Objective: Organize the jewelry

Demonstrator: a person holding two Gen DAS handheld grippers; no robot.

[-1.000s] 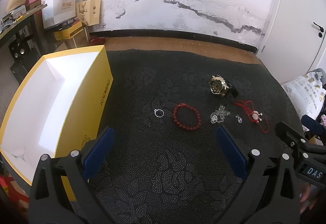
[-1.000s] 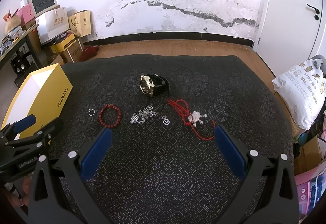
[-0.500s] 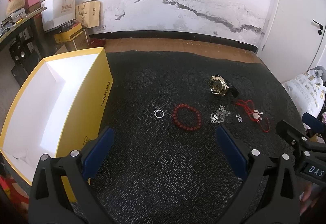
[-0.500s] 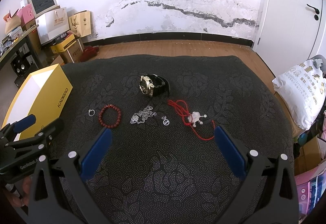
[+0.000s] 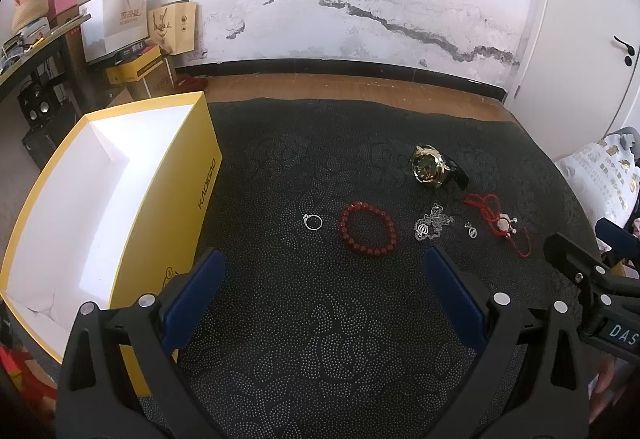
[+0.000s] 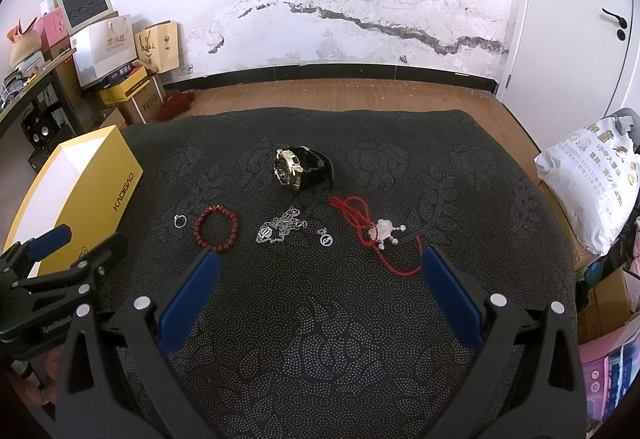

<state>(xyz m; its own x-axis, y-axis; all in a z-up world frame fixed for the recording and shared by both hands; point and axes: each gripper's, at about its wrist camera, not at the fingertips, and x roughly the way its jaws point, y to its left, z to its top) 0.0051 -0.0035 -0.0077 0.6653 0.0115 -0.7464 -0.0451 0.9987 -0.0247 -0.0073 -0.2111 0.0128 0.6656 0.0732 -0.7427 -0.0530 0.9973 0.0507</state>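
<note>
Dark embossed cloth [image 5: 320, 339] carries the ring [image 5: 313, 222], bead bracelet [image 5: 367, 229], silver chain [image 5: 431, 226], watch [image 5: 428, 167] and red cord [image 5: 500, 223] beside the yellow box [image 5: 120, 175], and with left gripper [image 5: 320, 271] and right gripper [image 6: 316, 271] both spread wide and empty, the thin chain could snag or slip.

Black embossed floral mat [image 6: 320, 339] w/ open yellow cardboard box [image 5: 168, 207], silver ring [image 5: 312, 221], red bead bracelet [image 5: 367, 234], silver chain necklace [image 6: 281, 227], gold-black watch [image 6: 301, 168], red cord pendant [image 6: 376, 229].

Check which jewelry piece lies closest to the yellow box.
The small silver ring. It lies at the left end of the row, just left of the red bead bracelet; every other piece sits farther from the box.
</note>
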